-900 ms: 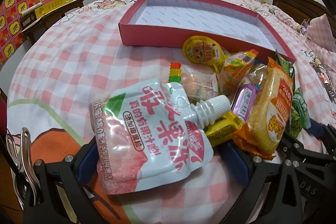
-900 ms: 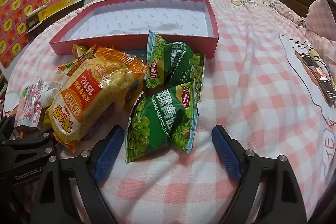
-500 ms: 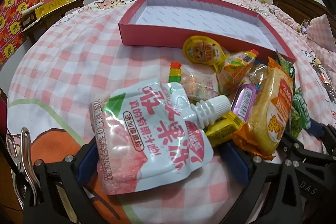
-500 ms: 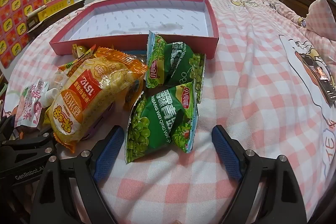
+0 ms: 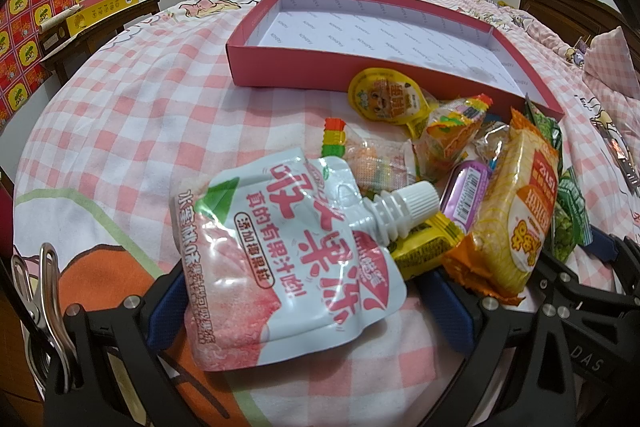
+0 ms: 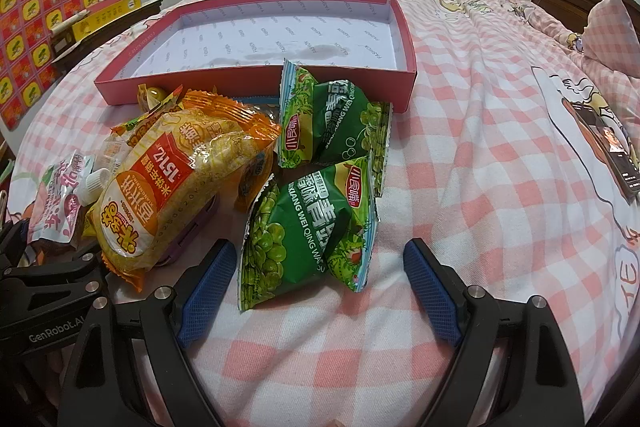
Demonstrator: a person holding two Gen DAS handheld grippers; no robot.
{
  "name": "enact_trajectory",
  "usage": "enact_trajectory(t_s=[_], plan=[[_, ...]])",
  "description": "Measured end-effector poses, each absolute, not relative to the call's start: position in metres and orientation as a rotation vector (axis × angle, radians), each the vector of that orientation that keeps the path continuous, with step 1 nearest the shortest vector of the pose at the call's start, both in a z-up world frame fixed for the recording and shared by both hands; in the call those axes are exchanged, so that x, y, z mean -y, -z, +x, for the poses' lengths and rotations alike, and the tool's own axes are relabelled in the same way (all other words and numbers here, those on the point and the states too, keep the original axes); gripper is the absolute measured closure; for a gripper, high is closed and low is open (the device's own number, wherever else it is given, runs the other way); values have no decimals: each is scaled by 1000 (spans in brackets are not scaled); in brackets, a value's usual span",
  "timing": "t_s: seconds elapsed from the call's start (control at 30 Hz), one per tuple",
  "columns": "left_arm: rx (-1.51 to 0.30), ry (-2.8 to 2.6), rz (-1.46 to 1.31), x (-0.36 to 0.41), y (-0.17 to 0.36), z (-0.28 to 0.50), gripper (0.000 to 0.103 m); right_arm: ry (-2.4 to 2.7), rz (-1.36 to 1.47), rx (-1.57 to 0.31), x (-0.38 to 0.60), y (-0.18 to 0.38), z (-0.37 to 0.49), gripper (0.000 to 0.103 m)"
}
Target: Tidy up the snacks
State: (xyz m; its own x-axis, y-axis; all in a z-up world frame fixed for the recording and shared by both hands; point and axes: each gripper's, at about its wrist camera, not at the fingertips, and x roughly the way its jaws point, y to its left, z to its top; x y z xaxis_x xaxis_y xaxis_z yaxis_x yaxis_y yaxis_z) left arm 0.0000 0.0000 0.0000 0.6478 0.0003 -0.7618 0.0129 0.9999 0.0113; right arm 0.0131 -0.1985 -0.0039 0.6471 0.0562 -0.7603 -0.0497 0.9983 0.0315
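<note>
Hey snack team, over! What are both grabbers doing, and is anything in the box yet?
Left gripper open around pink jelly pouch. Right gripper open around green pea packet. Red box empty. Nothing blocking.

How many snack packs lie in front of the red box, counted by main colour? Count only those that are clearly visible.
Green pea packs: 2
Orange packs, the big rice cracker pack and a small one: 2
Yellow, a round jelly cup and a small pack: 2
White and pink drink pouch: 1
Purple pack: 1
Clear candy pack: 1
Total: 9, with others possibly hidden beneath.
</note>
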Motion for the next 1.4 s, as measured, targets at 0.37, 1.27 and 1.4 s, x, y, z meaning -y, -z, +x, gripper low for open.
enact_trajectory(t_s=[0.37, 1.27, 1.4], plan=[[-866, 7, 16, 0, 0, 0, 0, -60, 8, -865, 199, 4, 13, 15], [-870, 16, 23, 1, 1, 1, 0, -79, -2, -877, 200, 4, 15, 15], [-874, 30, 23, 2, -3, -5, 1, -119, -15, -889, 193, -3, 6, 15]])
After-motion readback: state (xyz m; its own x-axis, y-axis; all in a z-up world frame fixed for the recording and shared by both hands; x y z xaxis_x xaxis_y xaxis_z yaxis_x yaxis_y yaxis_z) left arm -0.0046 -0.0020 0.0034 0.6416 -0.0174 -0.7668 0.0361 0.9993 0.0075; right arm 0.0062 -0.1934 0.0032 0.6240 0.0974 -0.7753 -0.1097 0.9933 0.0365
